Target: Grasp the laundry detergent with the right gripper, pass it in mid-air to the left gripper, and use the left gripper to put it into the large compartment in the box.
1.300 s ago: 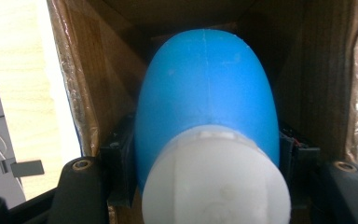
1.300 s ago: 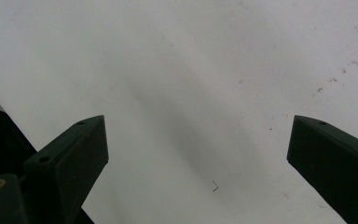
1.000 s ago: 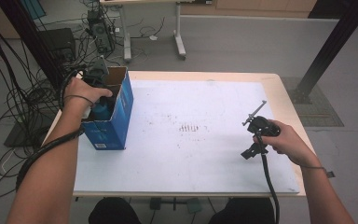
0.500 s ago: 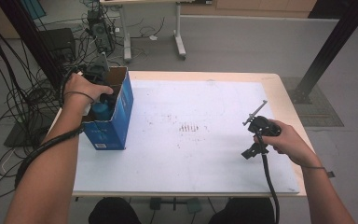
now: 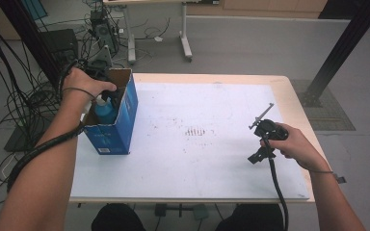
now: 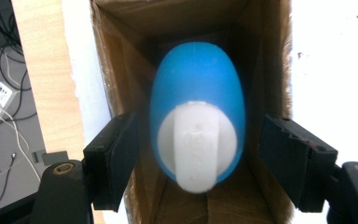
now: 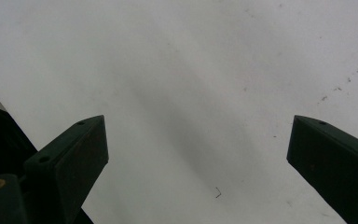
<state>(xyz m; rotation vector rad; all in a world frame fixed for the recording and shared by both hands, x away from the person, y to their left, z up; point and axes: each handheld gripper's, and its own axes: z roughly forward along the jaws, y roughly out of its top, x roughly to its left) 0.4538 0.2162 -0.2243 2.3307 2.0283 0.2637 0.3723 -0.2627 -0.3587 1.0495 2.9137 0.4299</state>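
- Landmark: open-topped blue cardboard box (image 5: 113,126), standing upright near the left edge of the white-covered rectangular table (image 5: 197,168).
- Nearest the camera in the high view: both forearms come in from the bottom edge, left one running up to the box, right one well off to the box's right.
- Right hand (image 5: 296,144) holds the right gripper (image 5: 265,126) low over the white sheet, far right of the box, black cable trailing back along the forearm.
- Right gripper view: jaws spread wide, bare white sheet between them with a few faint marks, nothing pinched.
- Patch of dark specks (image 5: 195,131) on the sheet, between the box and the right gripper.
- Left hand (image 5: 84,84) sits over the box's open top, with the left gripper (image 6: 196,149) pointing down into it.
- Left gripper view: blue plastic bottle with a white cap (image 6: 196,126) stands inside the box, cap facing the camera.
- Left jaws are spread, one either side of the bottle; visible gap on both sides, not touching it.
- Same bottle in the high view (image 5: 104,109): inside the box, at its near-left part, just below the left hand.
- Beyond the box: grey floor with tangled black cables (image 5: 14,86) and white metal table legs (image 5: 185,36).
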